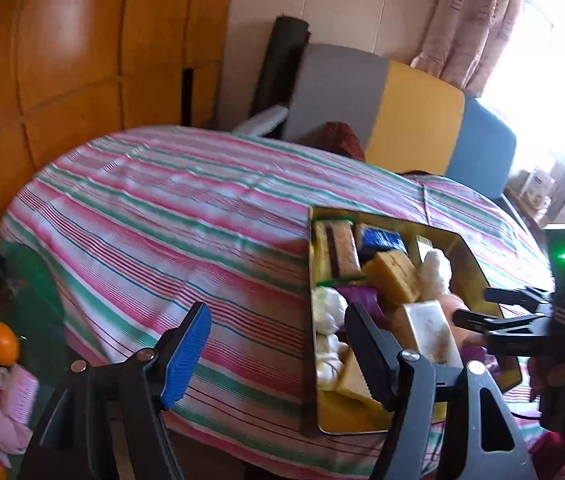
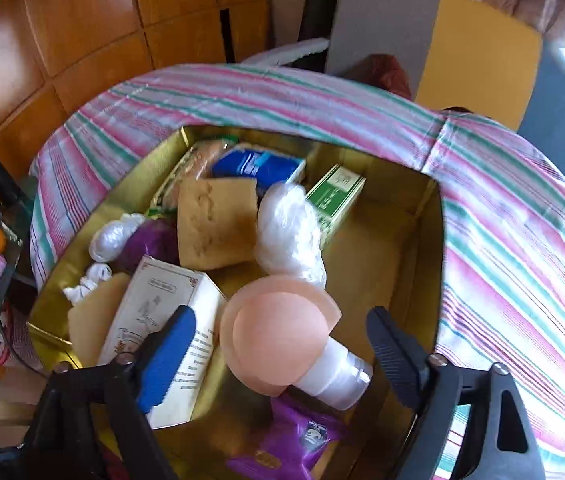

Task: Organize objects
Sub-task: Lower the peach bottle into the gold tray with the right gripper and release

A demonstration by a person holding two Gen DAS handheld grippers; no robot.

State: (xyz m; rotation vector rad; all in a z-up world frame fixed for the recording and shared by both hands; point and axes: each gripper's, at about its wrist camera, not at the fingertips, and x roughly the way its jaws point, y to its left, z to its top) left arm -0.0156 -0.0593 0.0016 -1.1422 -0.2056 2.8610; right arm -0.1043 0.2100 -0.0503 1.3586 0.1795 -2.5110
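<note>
Both grippers angle downward over a striped tablecloth (image 1: 202,208). The left gripper (image 1: 278,344) hovers with claws spread wide, empty, beside a gold box (image 2: 402,248). The right gripper (image 2: 282,344), claws spread and touching nothing, hangs over a pink-capped white bottle (image 2: 302,348) lying tilted inside the box. One cream carton (image 2: 162,332), one green carton (image 2: 334,196) and one blue packet (image 2: 258,166) lie beside it.

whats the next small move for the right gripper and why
Probably lift the right gripper straight up out of the gold box. Its jaws stand open around the pink-capped bottle without pressing it, and the bottle already lies inside the box among the other items.
</note>
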